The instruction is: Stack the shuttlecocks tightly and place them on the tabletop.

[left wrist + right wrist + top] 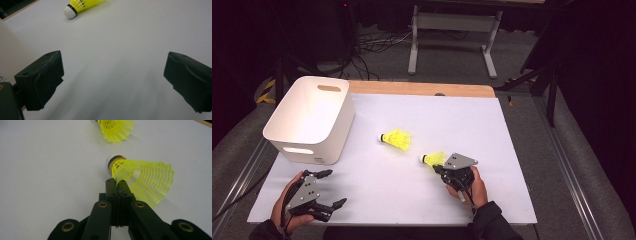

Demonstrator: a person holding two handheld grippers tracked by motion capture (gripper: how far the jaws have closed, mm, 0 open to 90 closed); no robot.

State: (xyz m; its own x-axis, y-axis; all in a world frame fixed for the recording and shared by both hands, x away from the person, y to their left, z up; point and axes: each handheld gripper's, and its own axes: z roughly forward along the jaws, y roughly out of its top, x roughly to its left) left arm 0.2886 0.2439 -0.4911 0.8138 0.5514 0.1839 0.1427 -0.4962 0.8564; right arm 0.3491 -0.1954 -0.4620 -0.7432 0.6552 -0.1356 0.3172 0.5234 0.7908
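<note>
1. High view:
   - Two yellow shuttlecocks on the white table (377,200), both to the right of the white bin (309,120), the landmark here.
   - Far shuttlecock (396,139) lying loose, nearest the bin, white cork turned toward it.
   - Near shuttlecock (433,159) farther right of the bin, touching the tip of the right gripper (443,168).
   - Right gripper clenched on that shuttlecock's skirt, probably pinched at the thin mesh because the rim offers the easiest edge to catch.
   - Left gripper (328,188) just below the bin, jaws spread wide, holding nothing, apparently parked clear of the work.
   - One bin, open side up, likely set at the table's left corner as the drop spot.

2. Left gripper view:
   - Two black jaws standing well apart, bare table between them.
   - One shuttlecock (80,5) at the top, cork toward the bin's pale wall (12,52) at the left edge.

3. Right gripper view:
   - Jaws pressed together on the mesh edge of the near shuttlecock, cork pointing away, the whole thing low over the table; cannot tell whether lifted or still resting.
   - Second shuttlecock at the top edge, on the bin's side, untouched.
   - Count: two shuttlecocks, one grasped, one loose.
</note>
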